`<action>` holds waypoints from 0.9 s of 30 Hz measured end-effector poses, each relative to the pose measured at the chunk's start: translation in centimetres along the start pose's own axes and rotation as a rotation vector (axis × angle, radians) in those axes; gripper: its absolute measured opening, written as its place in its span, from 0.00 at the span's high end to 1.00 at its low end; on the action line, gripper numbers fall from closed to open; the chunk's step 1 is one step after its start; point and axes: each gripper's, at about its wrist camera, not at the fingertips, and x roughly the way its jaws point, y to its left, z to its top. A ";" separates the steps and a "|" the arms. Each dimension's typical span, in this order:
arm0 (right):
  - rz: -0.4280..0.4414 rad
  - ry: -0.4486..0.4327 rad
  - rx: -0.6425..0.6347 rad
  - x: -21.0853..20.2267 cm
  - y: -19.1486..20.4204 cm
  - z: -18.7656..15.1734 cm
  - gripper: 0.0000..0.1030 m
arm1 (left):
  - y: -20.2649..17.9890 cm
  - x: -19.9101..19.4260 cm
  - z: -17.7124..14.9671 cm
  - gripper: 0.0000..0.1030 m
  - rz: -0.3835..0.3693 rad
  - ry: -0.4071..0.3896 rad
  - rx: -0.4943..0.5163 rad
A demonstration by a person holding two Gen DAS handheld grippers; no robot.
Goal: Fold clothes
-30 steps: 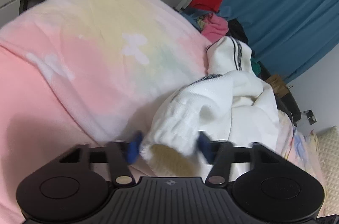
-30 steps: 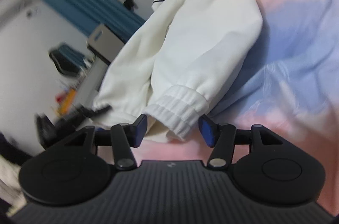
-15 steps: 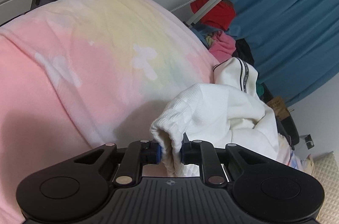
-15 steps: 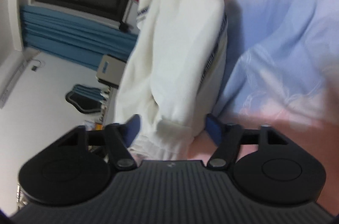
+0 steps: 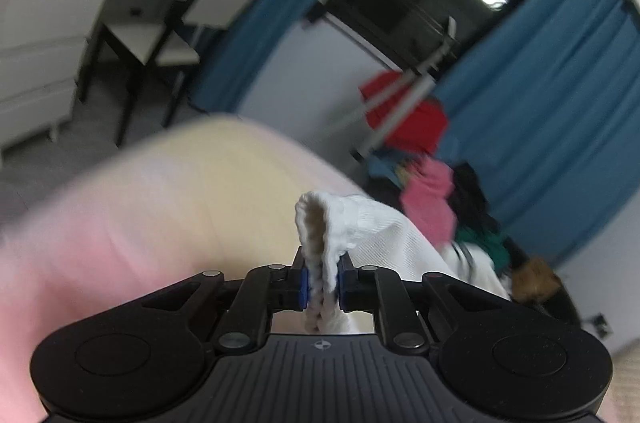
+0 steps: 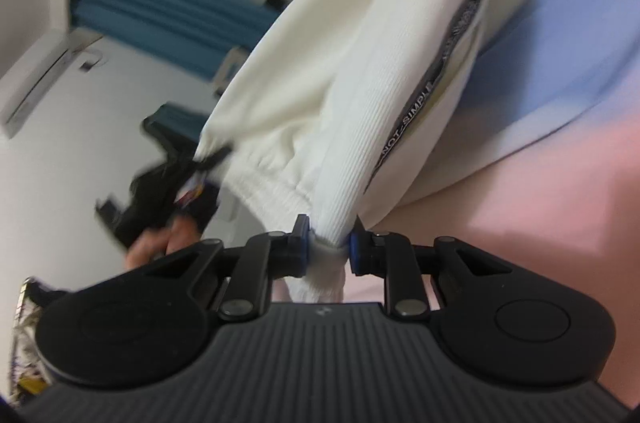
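A white sweatshirt-style garment [image 6: 360, 43] with a black lettered stripe hangs over a pastel pink, yellow and blue blanket [image 5: 140, 207]. My left gripper [image 5: 322, 285] is shut on a ribbed white cuff [image 5: 320, 223] and holds it up above the blanket. My right gripper [image 6: 329, 250] is shut on a bunched ribbed hem or cuff of the same garment [image 6: 332, 223], lifted off the blanket [image 6: 560, 183]. The other hand-held gripper and a hand [image 6: 160, 191] show at the left of the right wrist view.
A pile of red, pink and dark clothes [image 5: 424, 159] with a white stand lies beyond the bed in front of blue curtains [image 5: 540, 111]. A chair [image 5: 160, 47] and white drawers [image 5: 36, 63] stand at the left.
My left gripper has lifted the cuff up and away from the blanket. My right gripper, open half a second ago, has shut on the garment's ribbed edge and raised it.
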 end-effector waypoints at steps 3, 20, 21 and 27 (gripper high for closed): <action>0.069 0.059 -0.067 6.0 4.2 -2.3 0.78 | 1.1 0.5 5.7 0.87 0.094 -0.032 0.053; -0.087 0.238 -0.302 18.3 10.2 -3.3 0.22 | 6.6 8.9 9.3 0.32 0.321 0.096 0.141; -0.085 0.239 -0.326 17.4 10.4 -2.9 0.22 | 6.1 8.2 9.0 0.23 0.318 0.091 0.144; -0.165 0.165 -0.576 7.5 11.4 -1.5 0.23 | 2.8 3.9 7.2 0.19 0.306 0.063 0.159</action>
